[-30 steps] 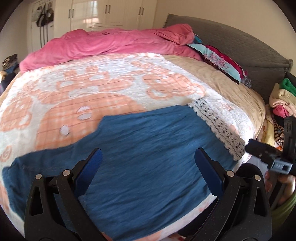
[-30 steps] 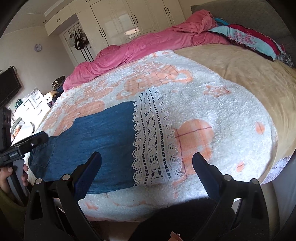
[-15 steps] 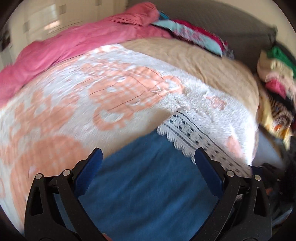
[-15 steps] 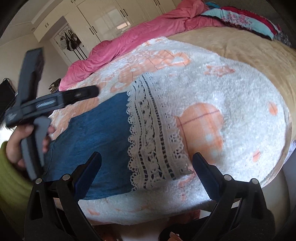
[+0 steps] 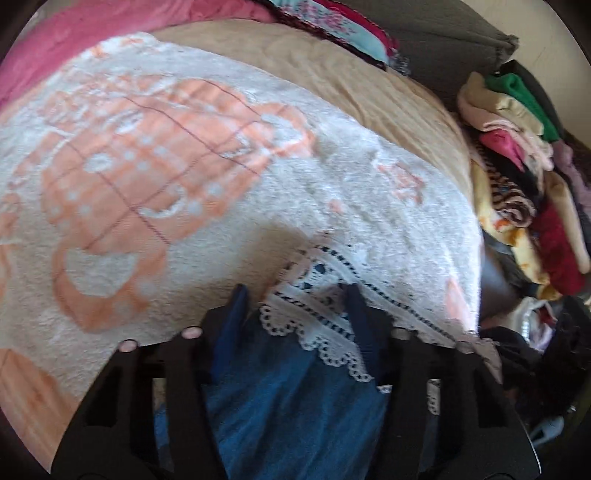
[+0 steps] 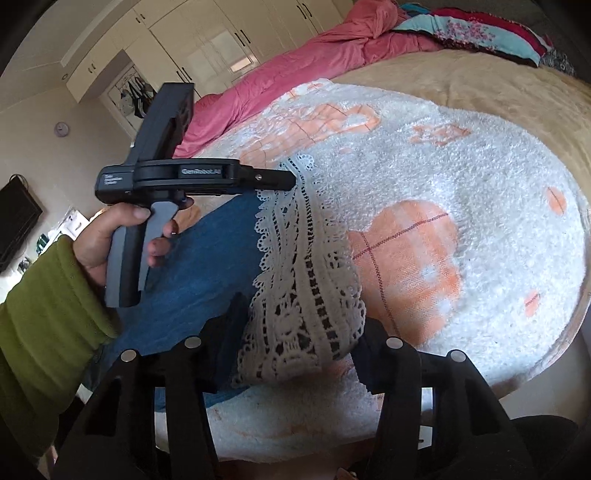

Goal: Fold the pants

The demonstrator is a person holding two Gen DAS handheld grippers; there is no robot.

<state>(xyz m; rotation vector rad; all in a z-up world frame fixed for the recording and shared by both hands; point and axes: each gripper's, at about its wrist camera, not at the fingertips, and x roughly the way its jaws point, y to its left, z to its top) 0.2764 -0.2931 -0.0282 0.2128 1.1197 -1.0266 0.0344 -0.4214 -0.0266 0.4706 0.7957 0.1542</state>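
Note:
The blue pants with a white lace hem lie on the bed blanket. In the left wrist view my left gripper is half closed around the far corner of the lace hem, with blue cloth below it. In the right wrist view my right gripper is half closed around the near corner of the lace hem, which bunches up between the fingers. The left gripper shows there too, its tip at the hem's far corner, held by a hand in a green sleeve.
The white and orange blanket covers the bed. A pink duvet and a patterned pillow lie at the far side. A pile of clothes stands right of the bed. Wardrobes line the back wall.
Both grippers have moved down onto the lace hem and their jaws have narrowed from wide open. The left gripper swung right to the hem's far corner; the hem is now bunched.

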